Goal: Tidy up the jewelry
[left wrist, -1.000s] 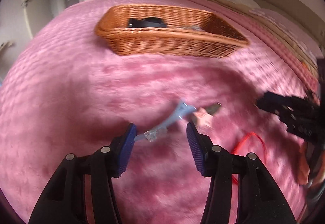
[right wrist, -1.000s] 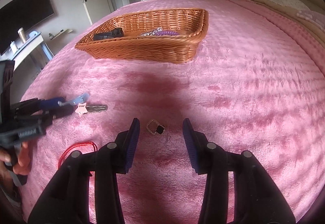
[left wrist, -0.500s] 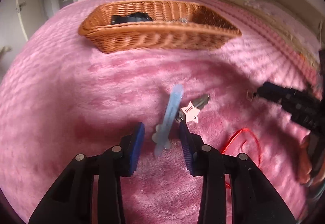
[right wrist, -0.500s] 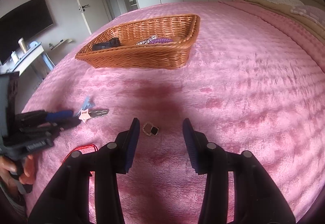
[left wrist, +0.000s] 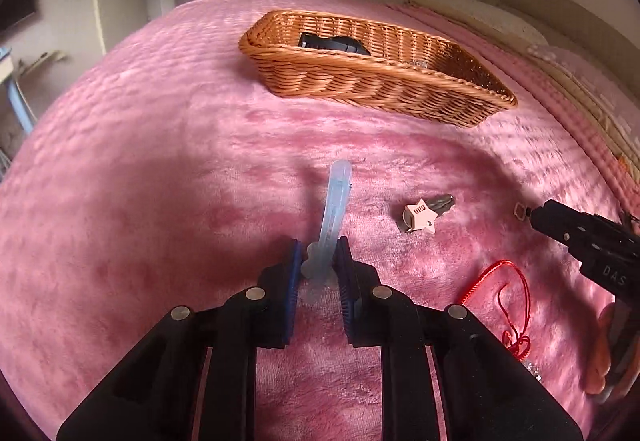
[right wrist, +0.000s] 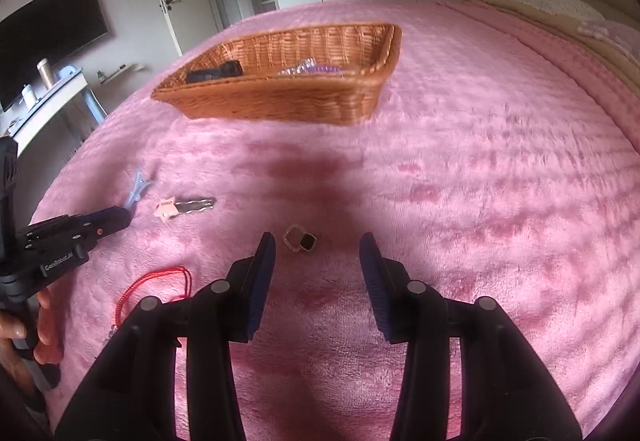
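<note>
Both wrist views low, forward-facing; sharing wicker basket (left wrist: 372, 81) (right wrist: 280, 97)

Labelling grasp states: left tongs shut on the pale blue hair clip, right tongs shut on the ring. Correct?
Only the left half. The left wrist view shows the left tongs shut on the pale blue plastic hair clip. The right wrist view shows the right tongs open, with the small dark-stoned ring lying free on the pink blanket.

basket (right wrist: 280, 97): far end of blanket (right wrist: 480, 181)
key (right wrist: 188, 206): before basket, left
ring (right wrist: 301, 240): right of key
cord (right wrist: 156, 287): before key
</note>
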The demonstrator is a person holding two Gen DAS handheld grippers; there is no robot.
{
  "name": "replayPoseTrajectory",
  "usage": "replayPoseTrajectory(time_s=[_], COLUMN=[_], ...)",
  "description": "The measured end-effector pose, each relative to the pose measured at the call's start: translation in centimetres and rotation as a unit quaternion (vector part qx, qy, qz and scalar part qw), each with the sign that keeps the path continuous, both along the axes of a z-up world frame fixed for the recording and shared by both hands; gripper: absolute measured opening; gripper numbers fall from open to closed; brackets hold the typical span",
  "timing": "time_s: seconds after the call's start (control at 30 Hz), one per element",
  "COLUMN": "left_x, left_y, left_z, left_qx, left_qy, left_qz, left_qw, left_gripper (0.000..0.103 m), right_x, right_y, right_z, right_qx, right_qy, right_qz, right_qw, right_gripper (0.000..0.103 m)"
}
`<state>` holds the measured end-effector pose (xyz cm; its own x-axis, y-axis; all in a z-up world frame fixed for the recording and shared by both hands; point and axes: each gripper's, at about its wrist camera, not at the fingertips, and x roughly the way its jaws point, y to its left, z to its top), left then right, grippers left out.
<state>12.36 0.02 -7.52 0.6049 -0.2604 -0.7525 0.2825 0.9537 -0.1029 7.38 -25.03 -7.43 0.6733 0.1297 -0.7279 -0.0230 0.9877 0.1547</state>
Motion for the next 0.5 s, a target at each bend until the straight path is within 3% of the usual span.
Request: replayPoseTrajectory(time_s=[0.1, 0.27, 0.37, 0.43, 0.5], left_x=[-0.1, -0.2, -0.1, -0.2, -0.2], left_y=[0.0, 0.2, 0.1, 0.1, 0.2], left_z=[-0.1, -0.2, -0.2, -0.2, -0.2], left_qx=[-0.003, -0.012, -0.016, -0.018, -0.019], left_qy=[-0.003, -0.003, -0.002, -0.003, -0.003], left_qz=[-0.001, -0.006, -0.009, -0.010, -0.012], left_qw=[1.0000, 0.9999, 0.9998, 0.9998, 0.9998], left_gripper=[0.016, 0.016, 0.016, 0.016, 0.016], right_x=[0.2, 0.9, 1.8, 2.1, 1.7], right_y=[0.6, 2.8, 2.7, 2.6, 3.1], right_z=[-0.2, -0.6, -0.8, -0.9, -0.7], right_qx=[-0.005, -0.059, -0.052, -0.050, -0.059], right_qy=[0.007, 0.014, 0.024, 0.028, 0.019], right_qz=[0.015, 0.027, 0.026, 0.024, 0.033], right_qw=[1.000, 0.998, 0.998, 0.998, 0.998], right_gripper=[0.041, 0.040, 0.039, 0.032, 0.017])
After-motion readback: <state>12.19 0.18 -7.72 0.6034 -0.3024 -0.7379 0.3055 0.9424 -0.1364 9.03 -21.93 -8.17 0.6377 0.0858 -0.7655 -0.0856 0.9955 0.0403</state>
